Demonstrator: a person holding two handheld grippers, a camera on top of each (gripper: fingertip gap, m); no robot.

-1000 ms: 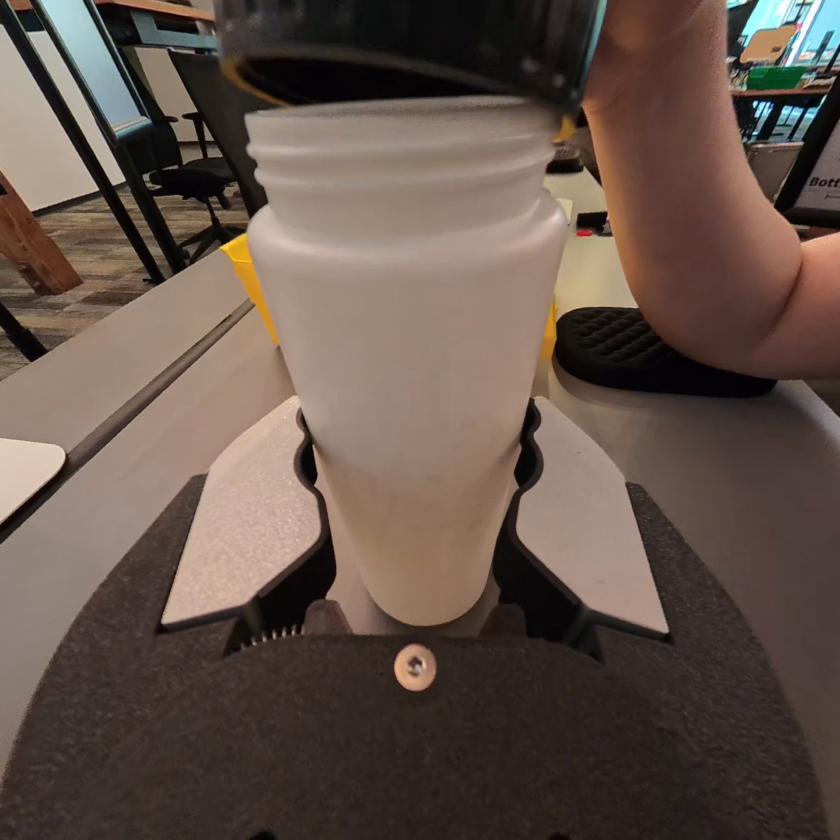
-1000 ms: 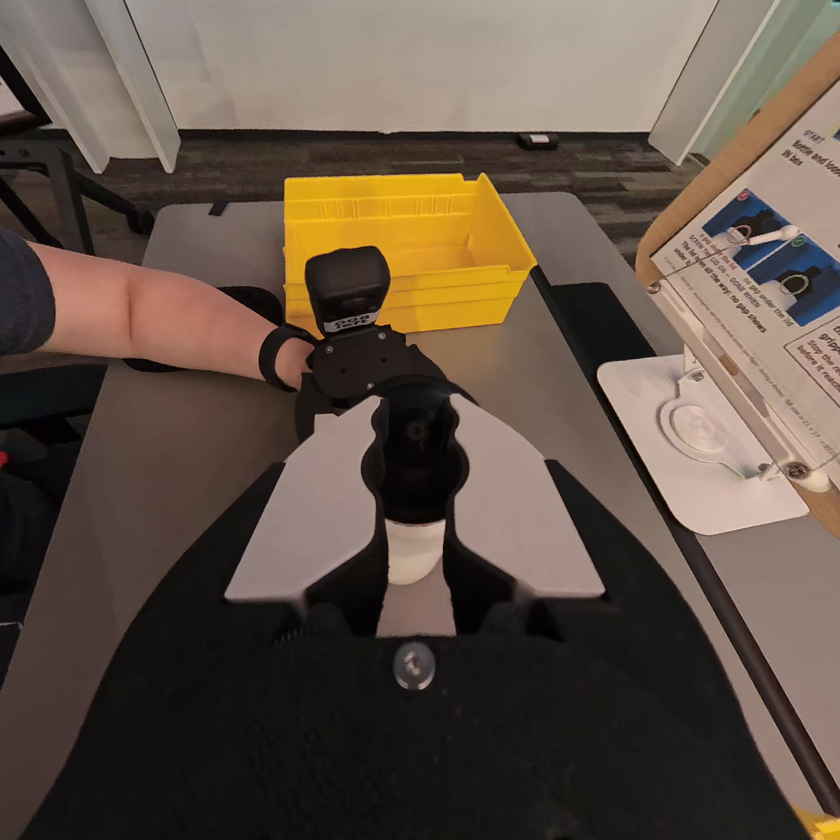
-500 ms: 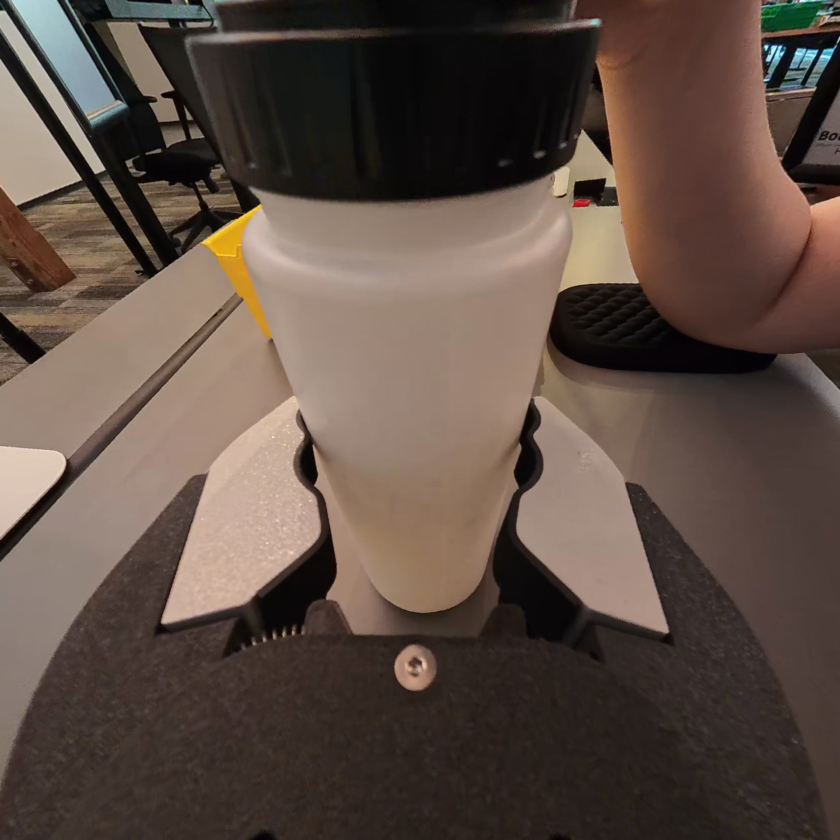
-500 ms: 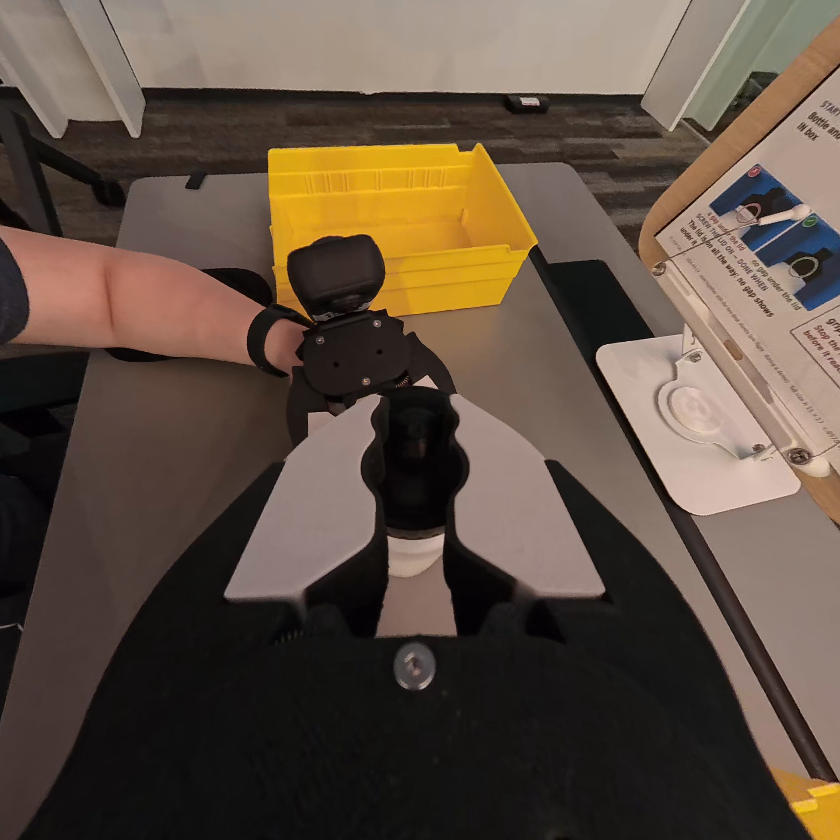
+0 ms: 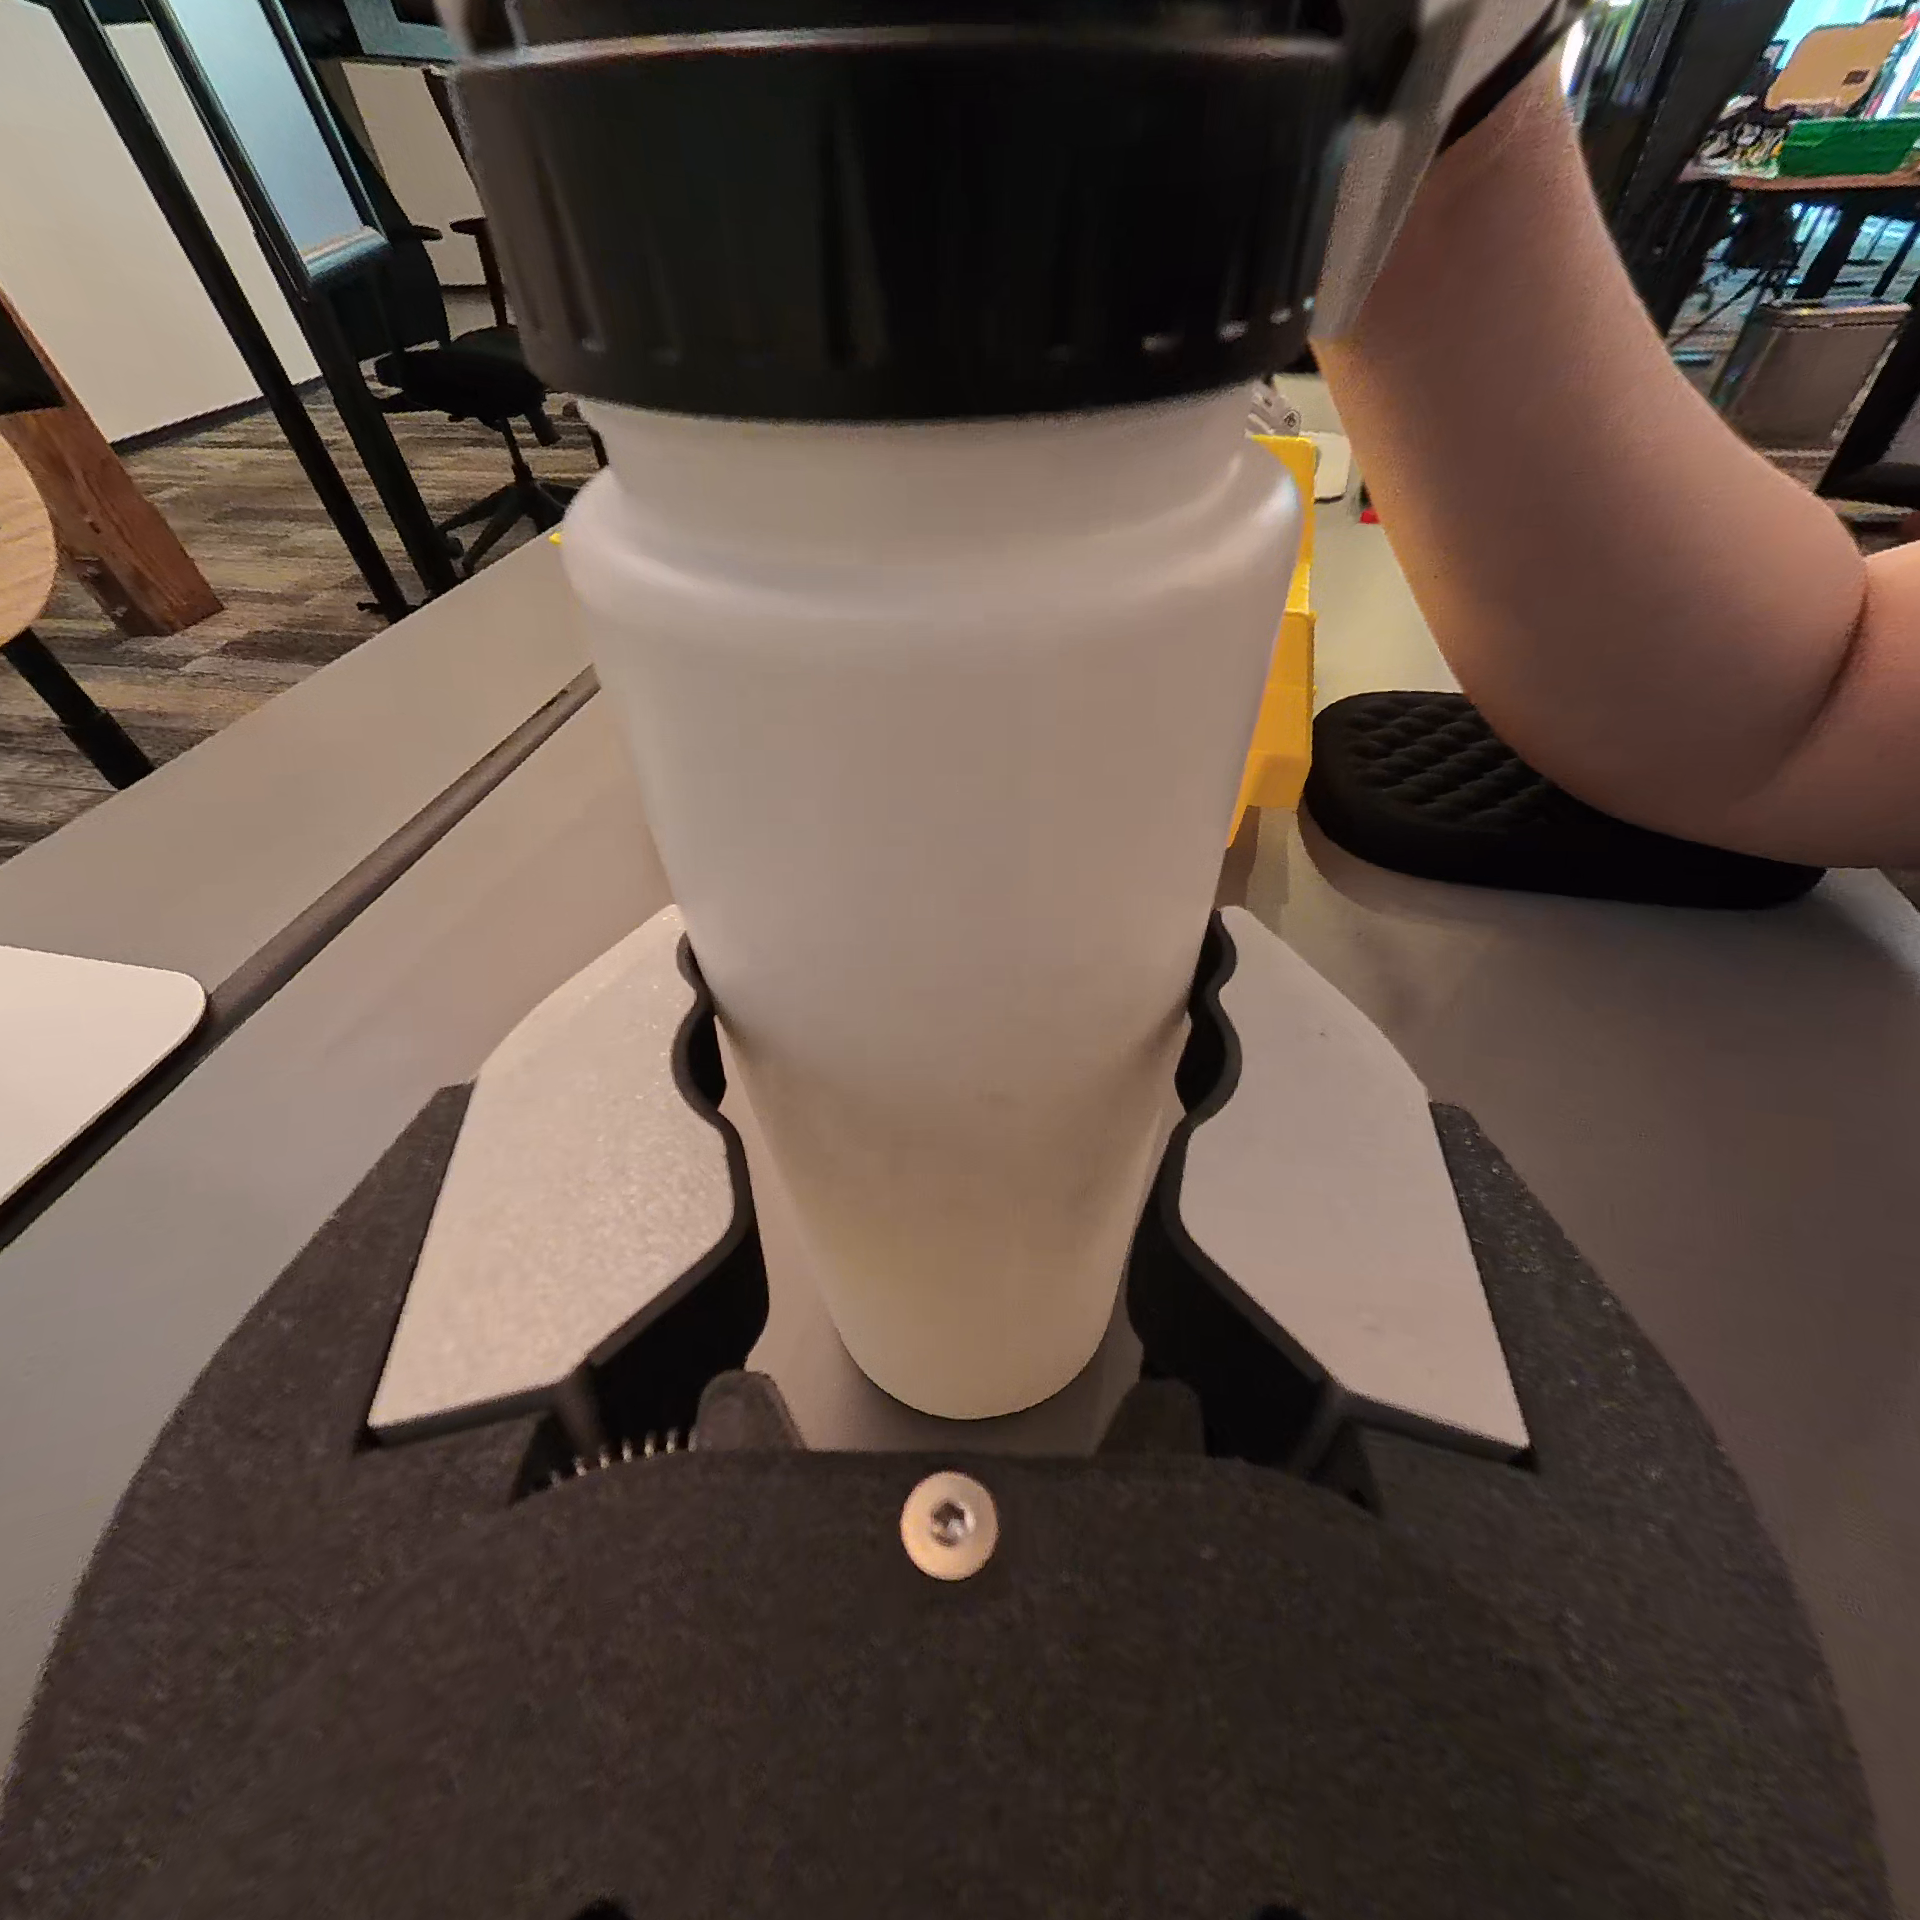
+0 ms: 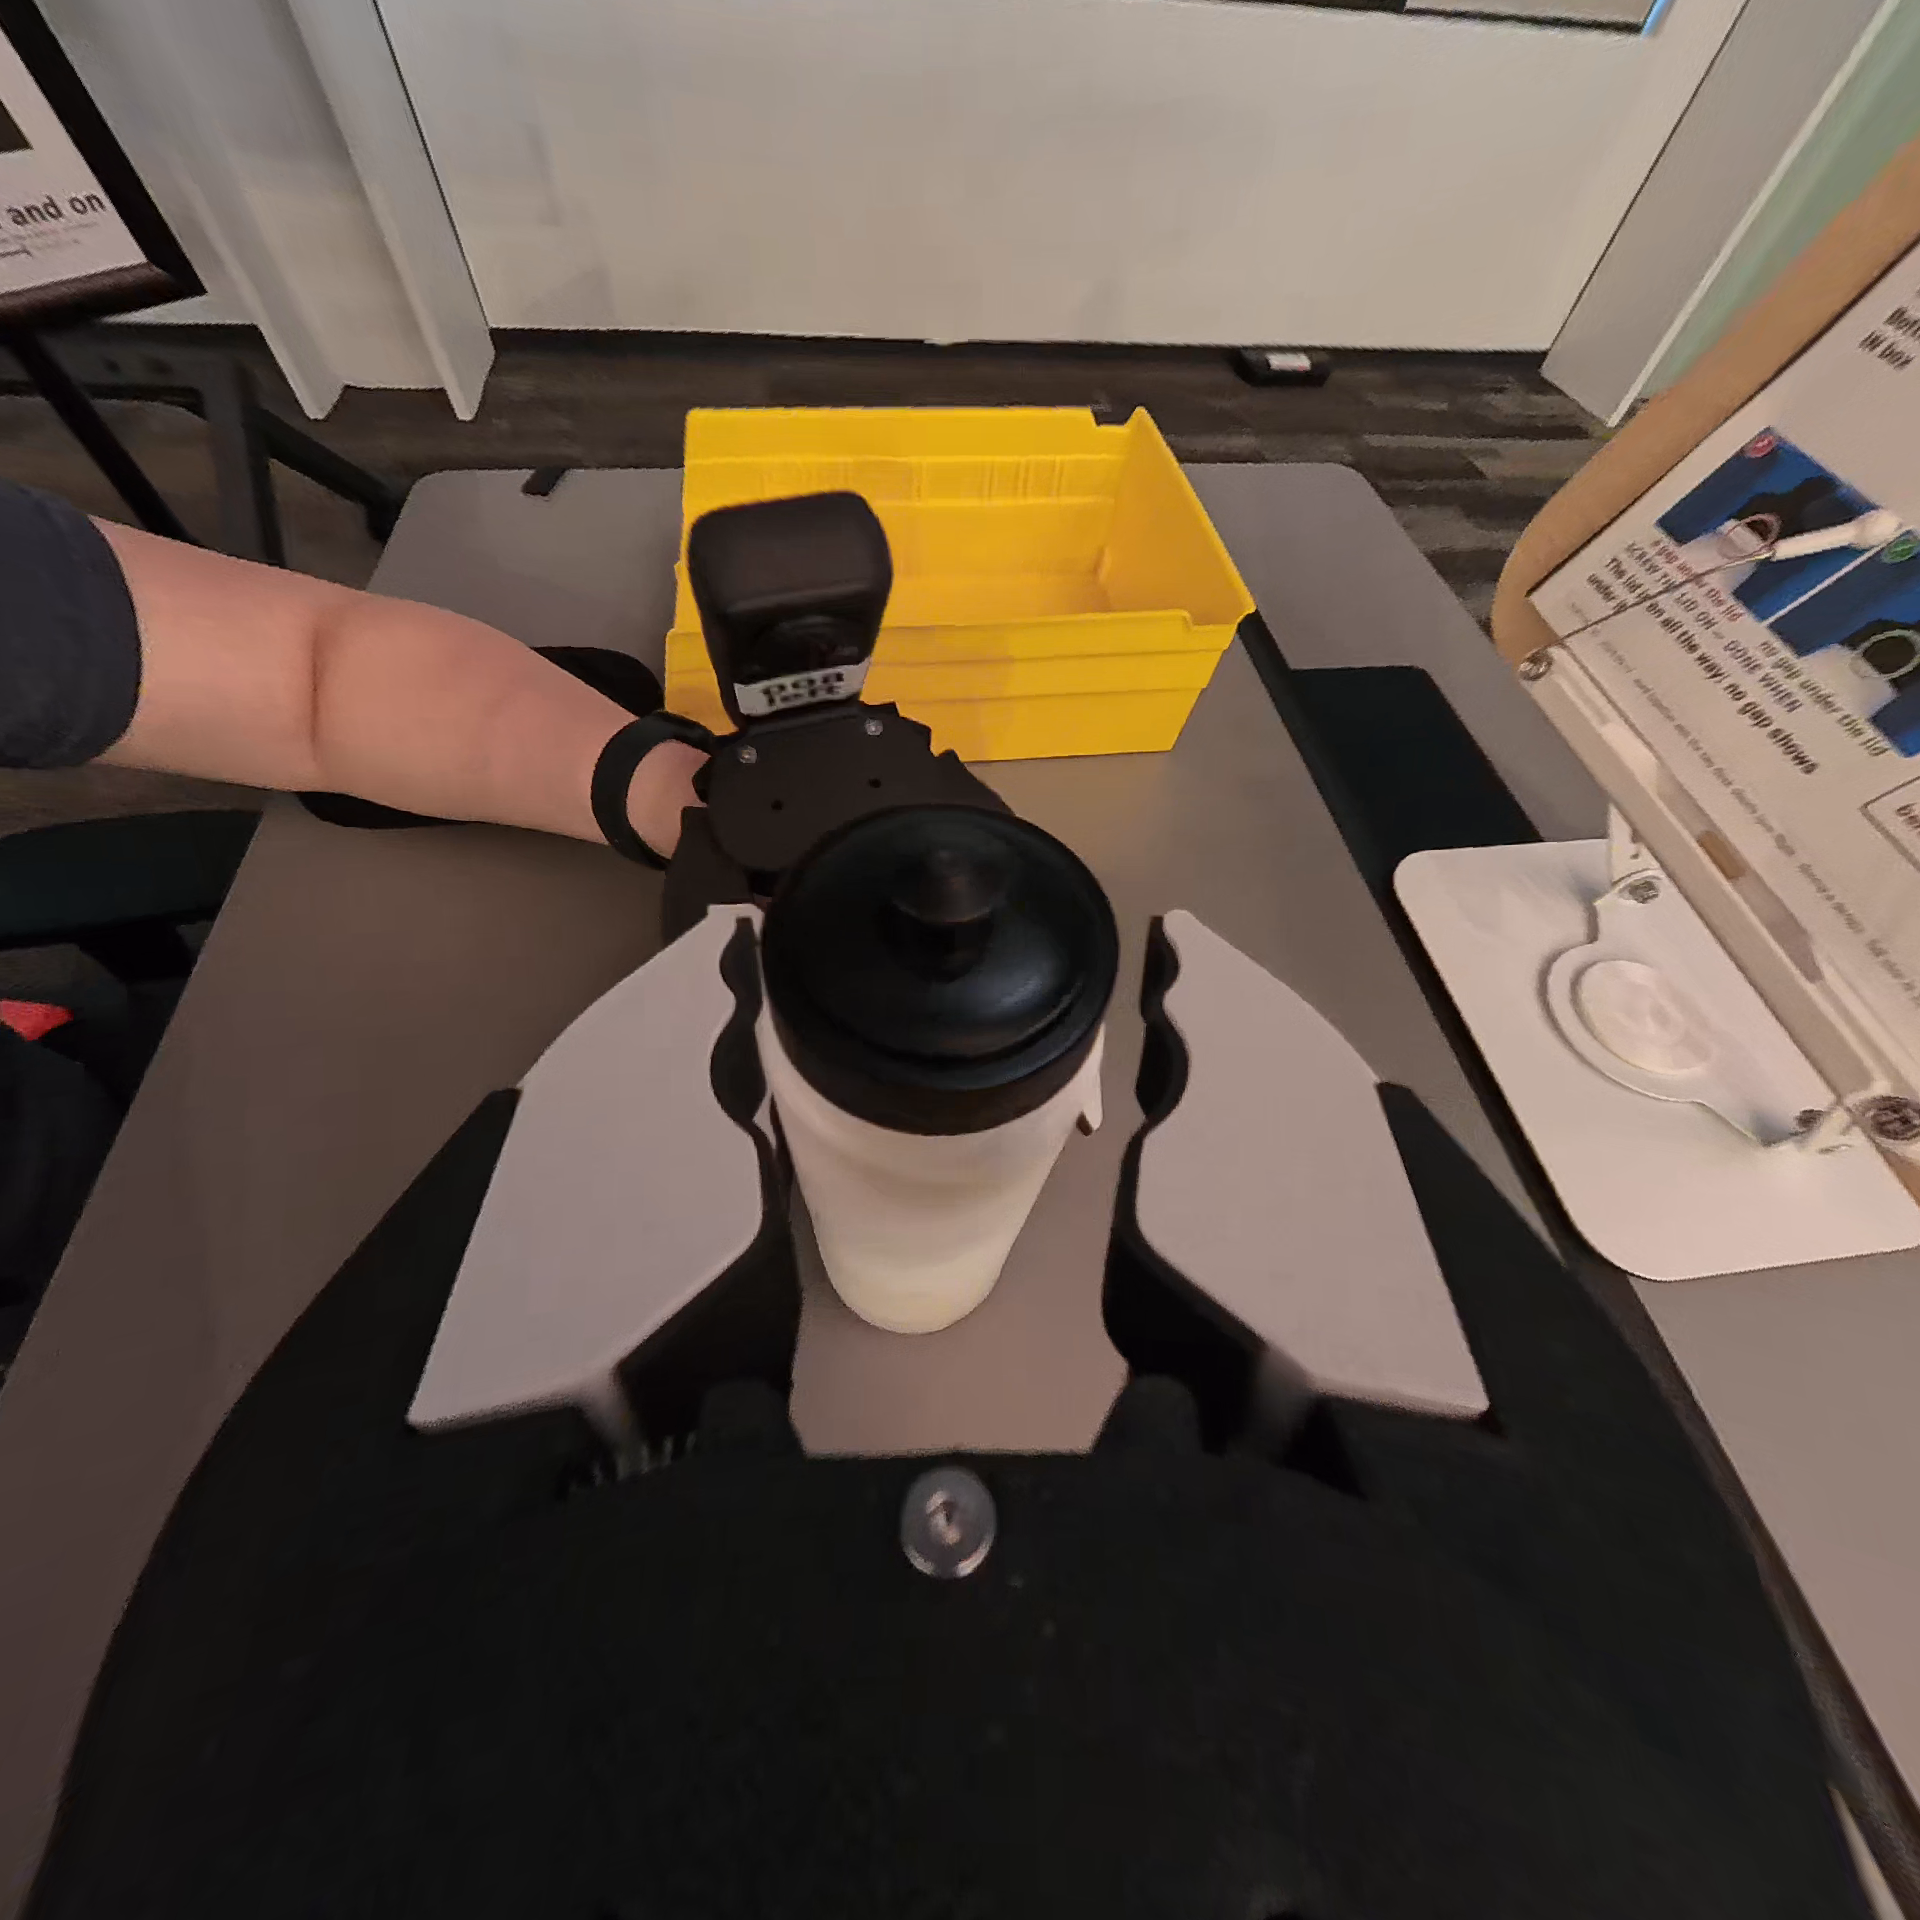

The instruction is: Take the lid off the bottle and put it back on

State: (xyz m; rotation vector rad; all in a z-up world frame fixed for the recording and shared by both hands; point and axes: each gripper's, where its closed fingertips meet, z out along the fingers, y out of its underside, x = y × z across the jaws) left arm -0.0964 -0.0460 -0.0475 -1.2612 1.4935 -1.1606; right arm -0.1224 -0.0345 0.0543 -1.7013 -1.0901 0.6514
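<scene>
One white bottle (image 6: 914, 1195) stood capped by its black lid (image 6: 940, 951) on the grey table (image 6: 343, 1039), clamped low by the left gripper (image 5: 951, 1081), the right gripper (image 6: 940, 997) spread apart around the lid, an empty yellow bin (image 6: 1039, 623) just behind.

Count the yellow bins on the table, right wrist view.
1. The yellow bin sits at the table's far end, behind the bottle and the left gripper. More could be hidden outside the frame.

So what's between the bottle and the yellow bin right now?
In the right wrist view, the left gripper, shut on the white bottle, and its black camera stand between it and the yellow bin.
</scene>
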